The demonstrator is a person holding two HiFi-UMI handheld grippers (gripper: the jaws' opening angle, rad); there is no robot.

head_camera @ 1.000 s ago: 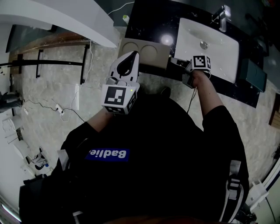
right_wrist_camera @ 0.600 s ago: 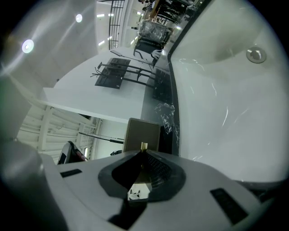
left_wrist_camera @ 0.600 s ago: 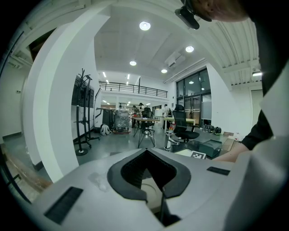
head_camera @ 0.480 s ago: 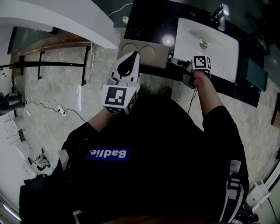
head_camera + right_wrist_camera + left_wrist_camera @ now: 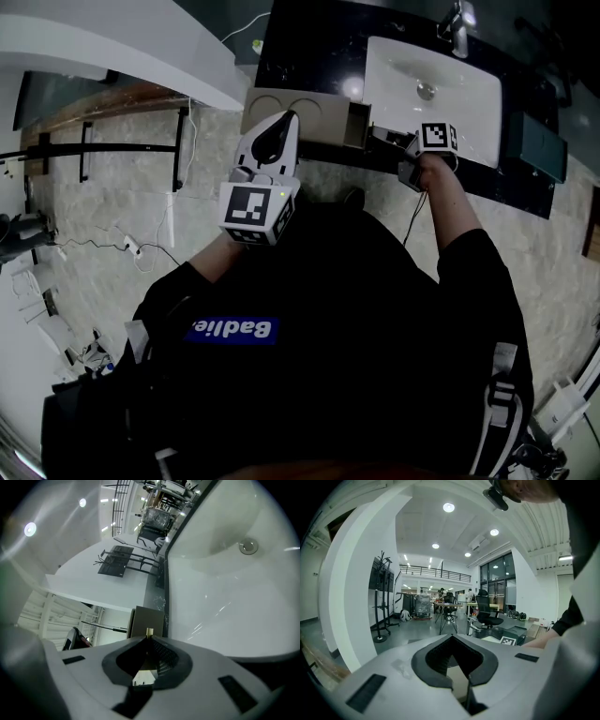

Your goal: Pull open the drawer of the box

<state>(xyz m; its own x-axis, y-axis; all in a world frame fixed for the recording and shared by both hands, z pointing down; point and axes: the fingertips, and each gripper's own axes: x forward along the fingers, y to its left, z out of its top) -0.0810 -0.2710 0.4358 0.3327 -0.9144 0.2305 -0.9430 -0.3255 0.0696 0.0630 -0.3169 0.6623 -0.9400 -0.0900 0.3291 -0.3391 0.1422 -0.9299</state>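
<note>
A white rectangular ceramic sink with a round metal drain sits in a glossy black countertop. A chrome faucet stands at its far edge. Beside a broad white curved counter, a black metal rail stands on the pale marbled floor.

I'm looking into a big open-plan office-lab hall: recessed ceiling lights, a railed mezzanine, tall windows, desks and an office chair. Close by, a white sink with a tap sits in a black surface, and cables trail over the stone-tile floor.
</note>
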